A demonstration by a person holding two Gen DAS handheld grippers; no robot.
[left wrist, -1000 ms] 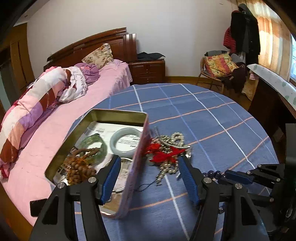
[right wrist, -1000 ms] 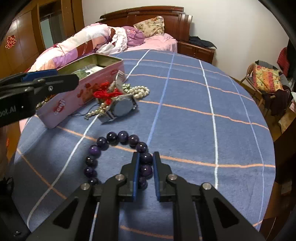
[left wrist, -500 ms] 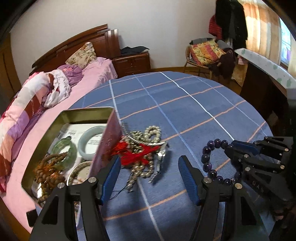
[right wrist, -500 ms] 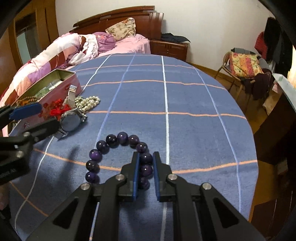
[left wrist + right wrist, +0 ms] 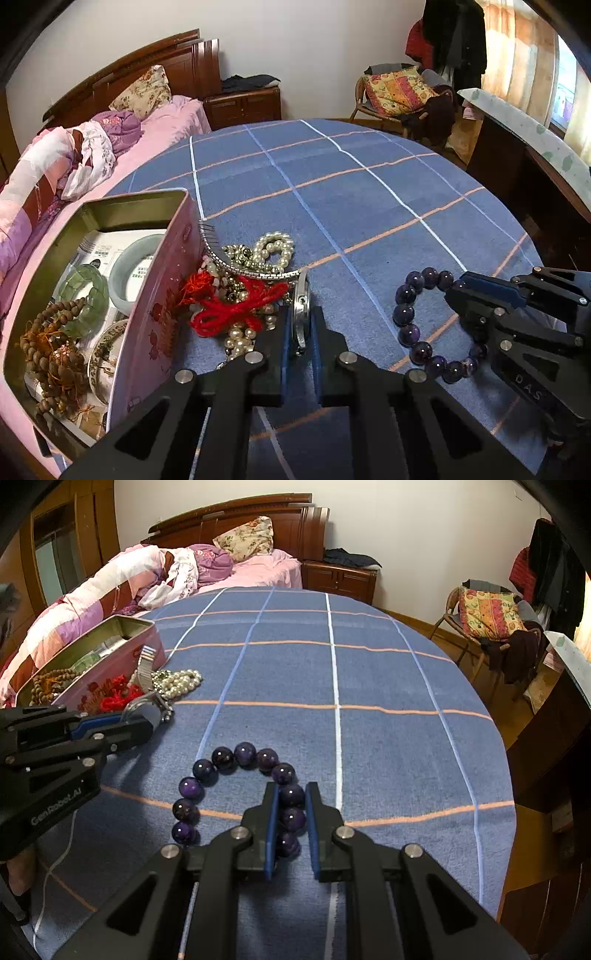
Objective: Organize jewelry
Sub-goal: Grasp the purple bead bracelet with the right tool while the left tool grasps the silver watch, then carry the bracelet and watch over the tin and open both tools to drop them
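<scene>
A round table point(image 5: 369, 192) under a blue checked cloth carries everything. At its edge by the bed point(image 5: 258, 572), to the left of the left gripper's fingers, stands an open pink tin point(image 5: 159, 295); inside it lie a string of brown wooden beads point(image 5: 48, 350), a green bangle point(image 5: 83, 291) and a pale jade bangle point(image 5: 129, 269).

The left gripper point(image 5: 298, 332) slants steeply down toward the cloth just beside the tin's right wall. Its fingers have just been closing and now stand narrow, the blue pads pressed on the rim of a wristwatch point(image 5: 301, 310), which stands on edge between them. The watch's metal strap point(image 5: 236, 266) runs away ahead of the fingers, up across a heap of jewellery: a pearl string point(image 5: 273, 247) beyond the fingertips and a knot of red cord point(image 5: 232, 310) just to their left, touching the tin wall.

The right gripper point(image 5: 290, 812) is tilted down at much the same slant, well to the right of the left one. Its fingers are narrow, clamped on one side of a purple bead bracelet point(image 5: 221, 757). Three or so beads sit between the pads; the remaining beads loop out ahead and to the left of the fingers, lying on the cloth. In the left wrist view the same bracelet shows to the right of the left fingers, apart from the heap.
</scene>
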